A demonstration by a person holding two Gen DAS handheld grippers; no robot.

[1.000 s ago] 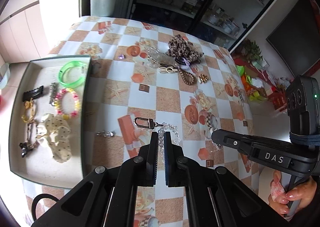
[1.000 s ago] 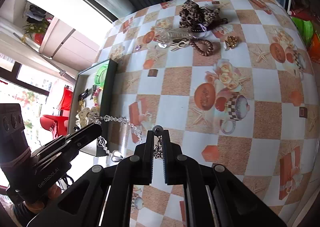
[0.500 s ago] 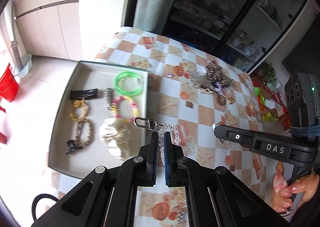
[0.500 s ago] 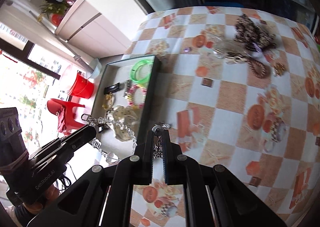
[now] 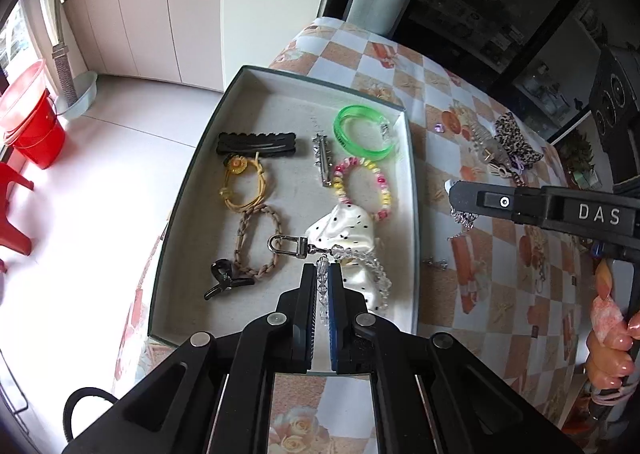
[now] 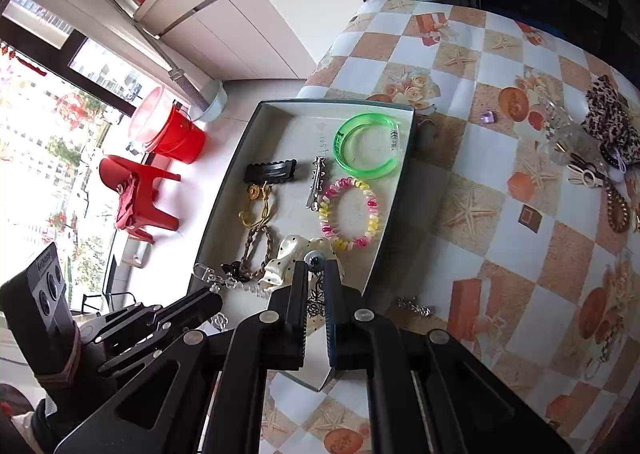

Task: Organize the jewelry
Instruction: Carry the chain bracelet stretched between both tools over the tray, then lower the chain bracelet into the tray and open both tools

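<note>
While both claws hang over the near end of the tray [image 5: 412,173], I hold one crystal chain [image 5: 360,258] strung between them. My left claw [image 5: 323,286] is closed to a narrow slit on the clear beads just behind the silver clasp [image 5: 288,246], which pokes out to the left above the braided loop [image 5: 256,242]. From there the chain drapes right across the white dotted scrunchie [image 5: 344,230]. My right claw [image 6: 316,286] is likewise nearly closed, pinching a dark filigree piece [image 6: 316,294] topped by a grey bead [image 6: 314,258]; I cannot tell for certain how that piece joins the chain. In the right view the left claw [image 6: 192,304] sits at lower left with the clasp [image 6: 204,272] beside its tip.

Inside the tray lie a green bangle [image 5: 364,131] at the far right corner, a pink-and-yellow bead bracelet [image 5: 362,189] nearer, a silver clip [image 5: 322,159] between them and the black hair clip [image 5: 256,143], a yellow cord [image 5: 244,185], and a small black claw clip [image 5: 224,278] near the left wall.

On the chequered counter [image 6: 500,213], right of the tray, a small silver piece [image 6: 414,306] rests close by; a leopard scrunchie [image 6: 612,121] and other trinkets sit well apart at the far right.
</note>
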